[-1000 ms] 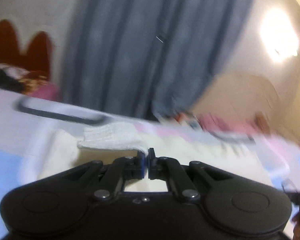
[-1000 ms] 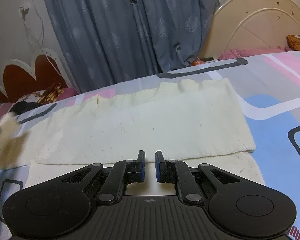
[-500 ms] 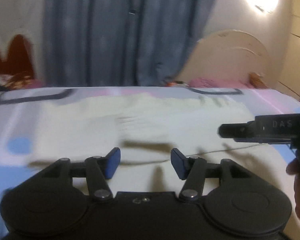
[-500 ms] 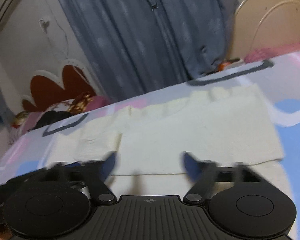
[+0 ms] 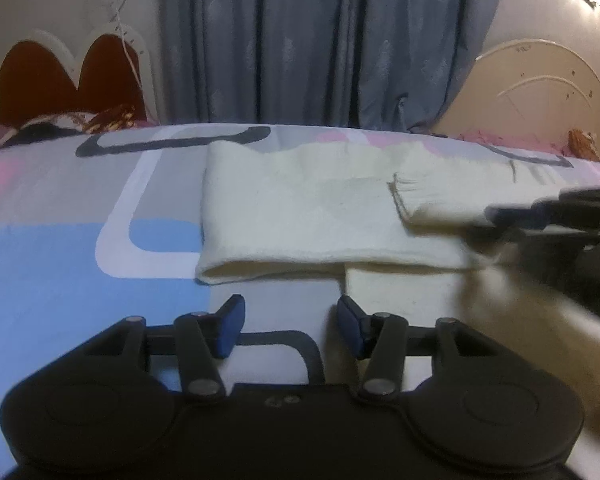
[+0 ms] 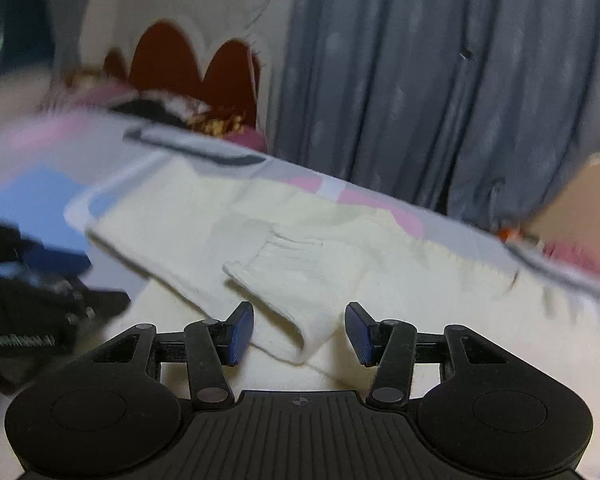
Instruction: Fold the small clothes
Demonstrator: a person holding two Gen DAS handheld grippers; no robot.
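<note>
A cream knit garment (image 5: 300, 216) lies partly folded on the bed, with a ribbed sleeve cuff (image 5: 416, 196) laid over its body. My left gripper (image 5: 290, 330) is open and empty, just in front of the garment's near folded edge. My right gripper (image 6: 299, 334) is open and empty, with the cuffed sleeve (image 6: 296, 276) lying just ahead between its fingers. The right gripper shows blurred at the right of the left wrist view (image 5: 548, 216). The left gripper shows blurred at the left of the right wrist view (image 6: 32, 308).
The bed sheet (image 5: 60, 264) is grey, blue, pink and white. Blue-grey curtains (image 5: 320, 40) hang behind the bed. A red scalloped headboard (image 5: 60, 80) stands at the left with dark bedding. A cream headboard (image 5: 540, 92) stands at the right.
My left gripper has let go of the sleeve cuff, opened and drawn back to the near edge. My right gripper has opened and swung left toward the folded sleeve.
</note>
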